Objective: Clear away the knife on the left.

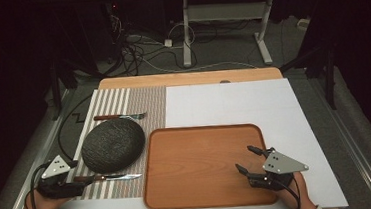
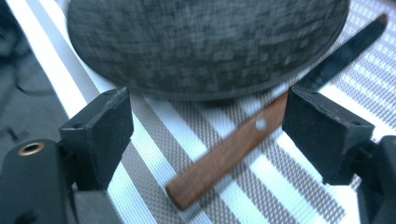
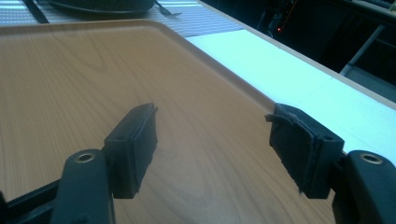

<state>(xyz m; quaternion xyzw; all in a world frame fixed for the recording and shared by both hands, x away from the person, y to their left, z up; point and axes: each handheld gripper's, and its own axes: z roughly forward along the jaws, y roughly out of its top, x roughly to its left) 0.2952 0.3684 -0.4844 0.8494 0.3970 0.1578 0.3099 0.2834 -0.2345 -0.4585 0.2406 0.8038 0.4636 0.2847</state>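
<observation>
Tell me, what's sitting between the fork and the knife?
The dark round plate lies between the fork and the knife, seen in the high view.

Two black handheld grippers, left [image 1: 81, 179] and right [image 1: 247, 161], each topped by a grey three-cornered plate, trailing black cables; square black jaws.

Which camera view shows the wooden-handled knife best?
The left gripper view: the wooden-handled knife lies close between the open left gripper jaws, rivet visible. The high view shows it whole but small; the right gripper view, a dark strip I can't identify.
</observation>
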